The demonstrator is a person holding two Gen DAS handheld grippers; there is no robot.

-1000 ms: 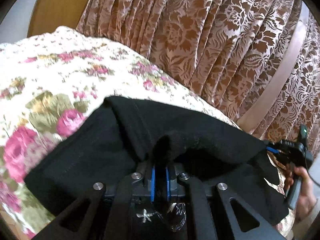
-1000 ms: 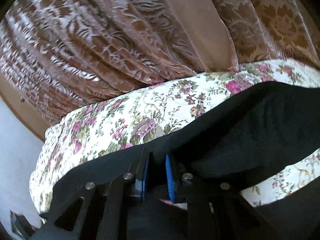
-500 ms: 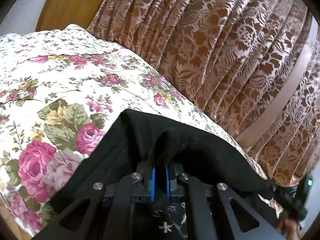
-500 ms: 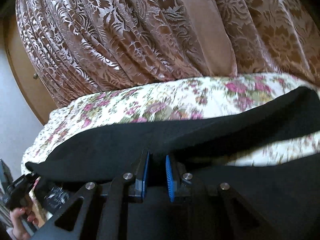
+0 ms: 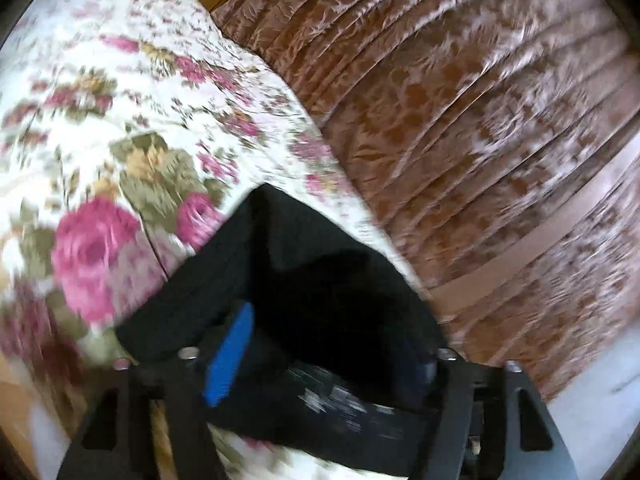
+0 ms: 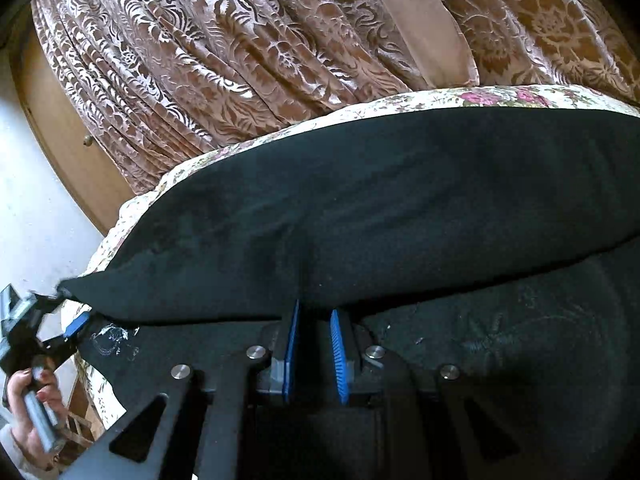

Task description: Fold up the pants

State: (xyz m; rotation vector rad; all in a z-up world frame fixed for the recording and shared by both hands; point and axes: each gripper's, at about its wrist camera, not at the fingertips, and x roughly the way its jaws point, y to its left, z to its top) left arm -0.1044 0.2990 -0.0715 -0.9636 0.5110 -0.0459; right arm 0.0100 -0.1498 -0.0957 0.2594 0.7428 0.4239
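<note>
Black fabric fills the space ahead of both tools. The right gripper point(image 6: 314, 340) has its blue pads point(image 6: 339, 354) standing a little apart, with the folded edge of the pants point(image 6: 380, 208) lying just past their tips; whether any cloth is pinched between them I cannot tell, since the gap reads as dark. Beyond those tips the upper layer of the pants spreads wide over the floral bedspread point(image 6: 500, 98), and nearer the wrist a lower layer shows pale embroidery point(image 6: 500, 344). Far to this gripper's left, the left gripper point(image 6: 70, 326) sits at the end corner of the fold, its handle in the person's hand point(image 6: 30, 390).

From the left wrist view, blurred by motion, the left gripper point(image 5: 332, 354) has its jaws spread wide, one blue pad point(image 5: 230, 356) at the left and the other finger far right, with loose pants cloth point(image 5: 320, 280) between and ahead of them. It appears to hold nothing. The bedspread point(image 5: 120, 140) lies ahead and to its left, the brown curtain point(image 5: 480, 120) ahead and right.

I judge that one fold has just been laid over and the cloth is being let go. Next, the right gripper likely needs to part fully and back off without dragging the top layer, then both must find fresh grips for the following fold.
</note>
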